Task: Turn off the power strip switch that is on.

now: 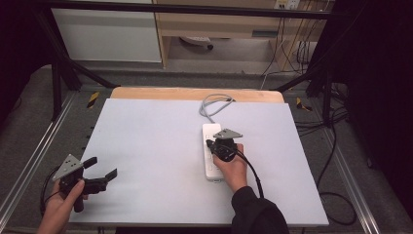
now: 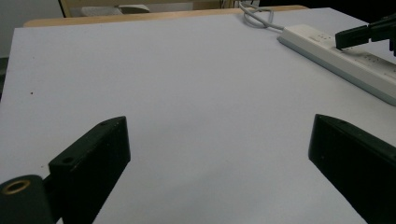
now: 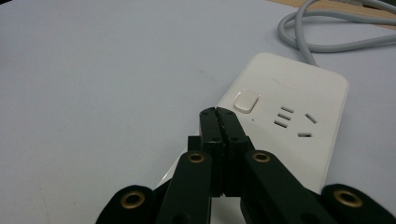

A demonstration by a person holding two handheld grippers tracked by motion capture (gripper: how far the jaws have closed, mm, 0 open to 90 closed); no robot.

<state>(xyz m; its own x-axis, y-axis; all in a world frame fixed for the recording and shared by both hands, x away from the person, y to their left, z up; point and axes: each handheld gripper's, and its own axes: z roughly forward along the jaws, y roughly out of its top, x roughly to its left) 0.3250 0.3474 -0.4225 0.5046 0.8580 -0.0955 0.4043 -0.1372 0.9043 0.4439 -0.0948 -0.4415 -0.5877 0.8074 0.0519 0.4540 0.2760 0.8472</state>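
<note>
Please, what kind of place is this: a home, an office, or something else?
Most likely a lab or workshop rig for recording hand tasks. A white table stands inside a black metal frame with cables on the floor. The person holds camera-fitted tongs, the right tongs shut above a power strip.

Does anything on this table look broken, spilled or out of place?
Nothing stands out. The white power strip lies flat and whole on the table, its grey cable looped loosely behind it. The right gripper hovers shut over the strip; the left gripper is open and apart.
</note>
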